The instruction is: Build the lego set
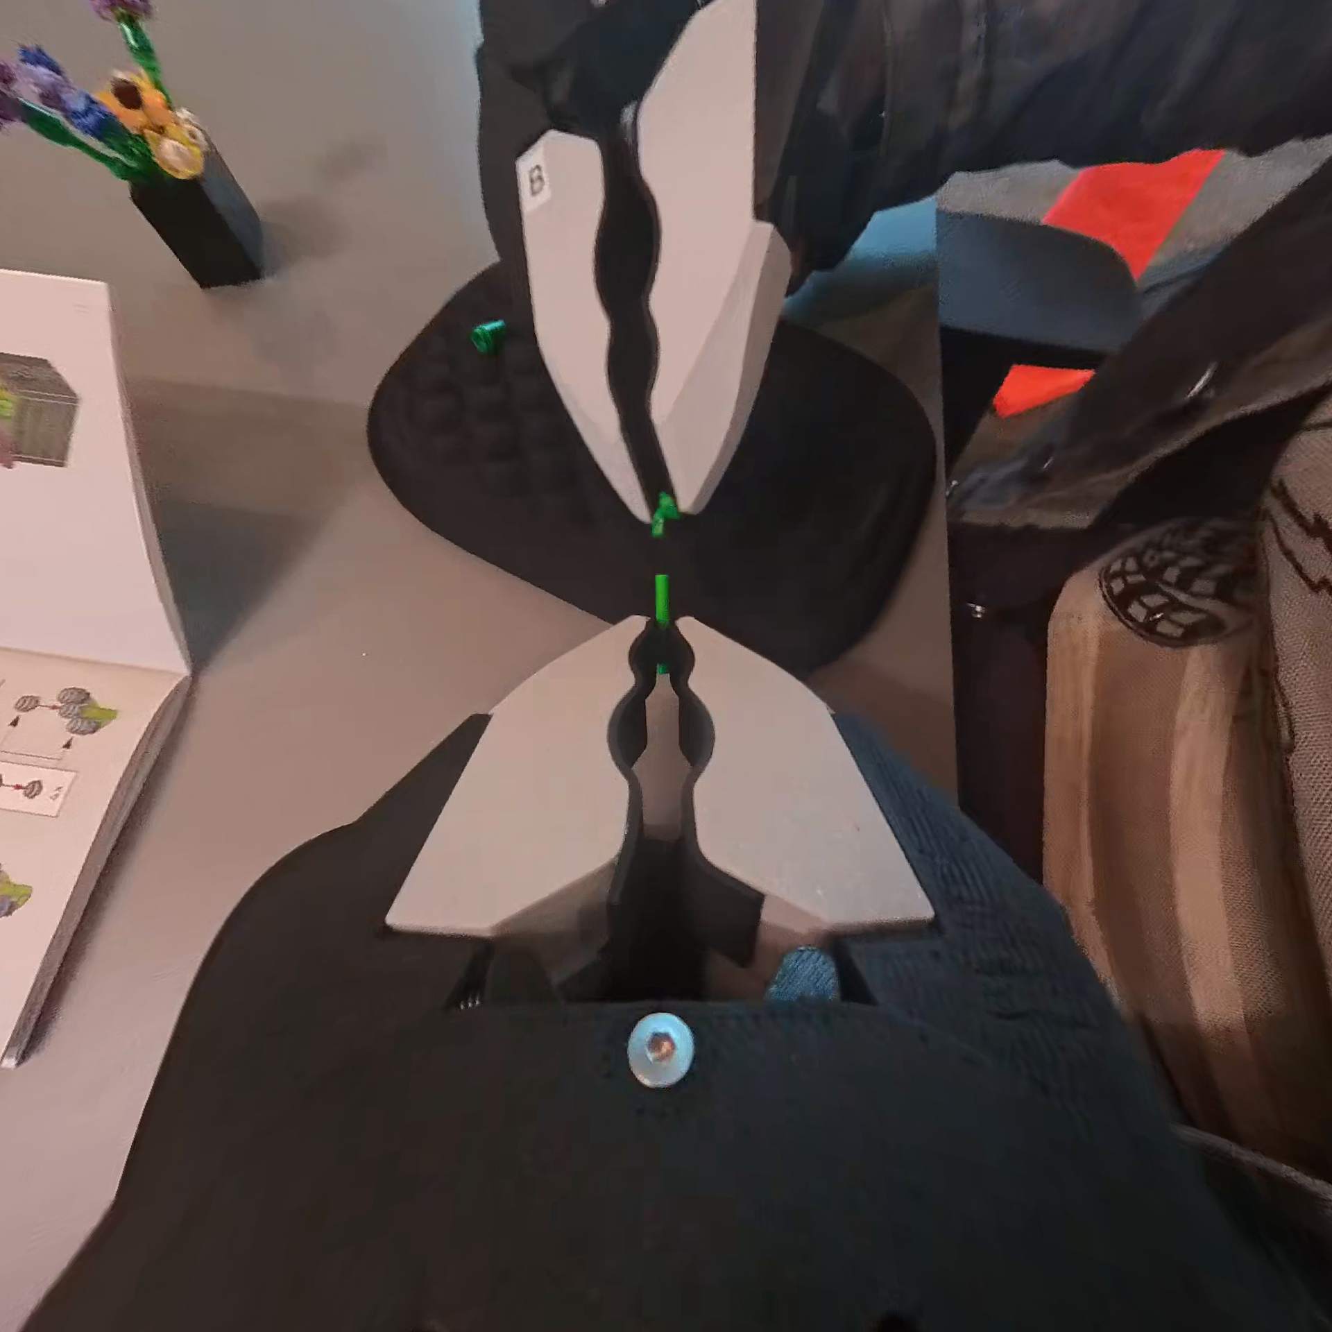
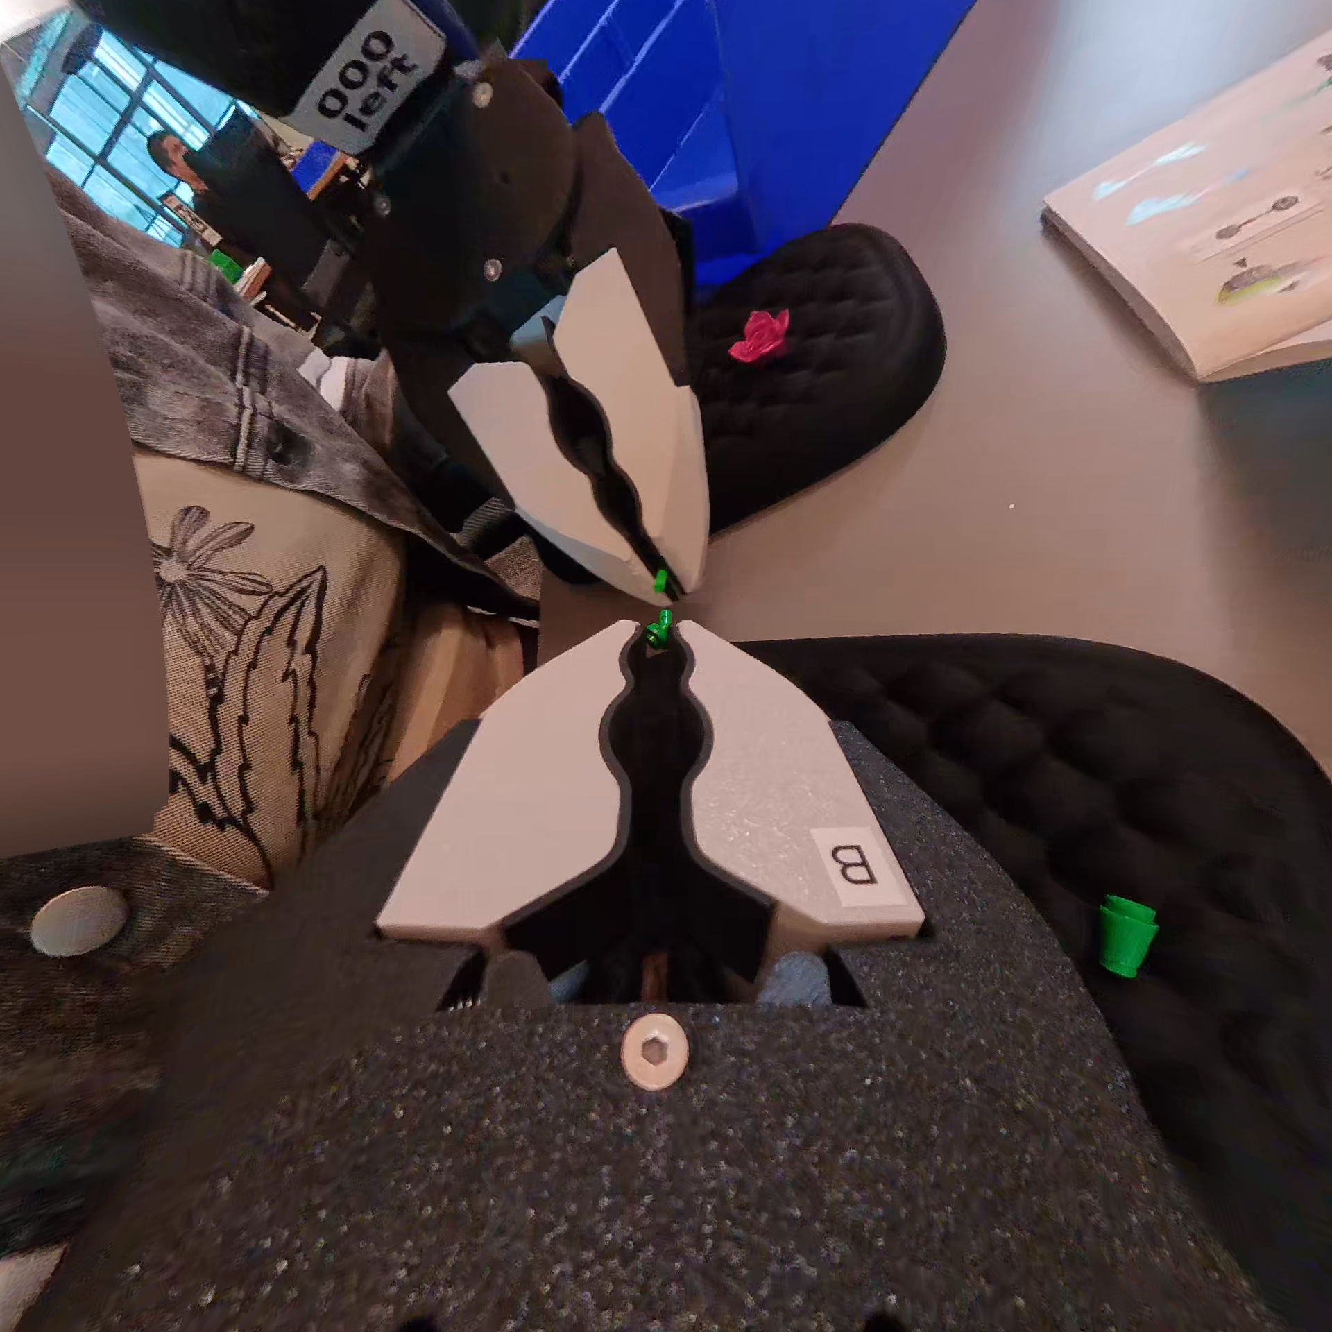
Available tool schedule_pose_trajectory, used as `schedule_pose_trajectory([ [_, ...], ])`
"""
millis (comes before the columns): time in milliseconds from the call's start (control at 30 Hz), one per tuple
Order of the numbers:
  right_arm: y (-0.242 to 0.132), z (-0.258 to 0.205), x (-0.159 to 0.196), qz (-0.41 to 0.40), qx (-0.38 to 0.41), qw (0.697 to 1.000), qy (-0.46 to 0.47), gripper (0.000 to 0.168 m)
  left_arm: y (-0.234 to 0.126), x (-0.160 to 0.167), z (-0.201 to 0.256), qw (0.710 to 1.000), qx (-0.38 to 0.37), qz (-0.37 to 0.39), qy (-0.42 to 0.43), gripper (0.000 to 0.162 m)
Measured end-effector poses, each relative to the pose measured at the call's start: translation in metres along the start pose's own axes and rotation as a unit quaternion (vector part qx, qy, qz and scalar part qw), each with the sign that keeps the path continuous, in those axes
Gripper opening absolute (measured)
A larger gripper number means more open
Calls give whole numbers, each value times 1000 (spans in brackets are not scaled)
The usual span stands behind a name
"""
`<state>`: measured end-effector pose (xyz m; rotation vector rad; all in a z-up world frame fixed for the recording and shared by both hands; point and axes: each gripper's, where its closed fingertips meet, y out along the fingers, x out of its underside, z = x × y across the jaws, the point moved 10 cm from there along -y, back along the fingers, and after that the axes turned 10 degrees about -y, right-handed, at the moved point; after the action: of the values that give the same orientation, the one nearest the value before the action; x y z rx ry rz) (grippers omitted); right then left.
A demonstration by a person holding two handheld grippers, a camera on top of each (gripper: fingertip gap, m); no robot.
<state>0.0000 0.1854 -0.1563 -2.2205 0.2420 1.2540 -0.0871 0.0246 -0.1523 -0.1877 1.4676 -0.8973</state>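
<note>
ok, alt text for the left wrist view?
The left gripper pinches a green rod tip to tip with the right gripper, which holds a small green piece, above a black tray. An instruction booklet lies left.

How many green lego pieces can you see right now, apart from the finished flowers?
3: a green rod in the left gripper, a small green piece in the right gripper, a green cone loose on the black tray. Others may be hidden.

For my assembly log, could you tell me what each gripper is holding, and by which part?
The left gripper pinches a thin green rod by its near end; the right gripper pinches a small green piece at its fingertips.
</note>
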Motion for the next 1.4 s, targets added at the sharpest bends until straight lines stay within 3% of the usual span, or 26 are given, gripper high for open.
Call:
schedule_pose_trajectory([
  [667,14,1,1,-66,-12,998,-13,6,9,5,2,999,1,-36,19,4],
  [1400,16,1,2,-74,-10,997,-16,6,11,7,3,999,0,-47,25,3],
])
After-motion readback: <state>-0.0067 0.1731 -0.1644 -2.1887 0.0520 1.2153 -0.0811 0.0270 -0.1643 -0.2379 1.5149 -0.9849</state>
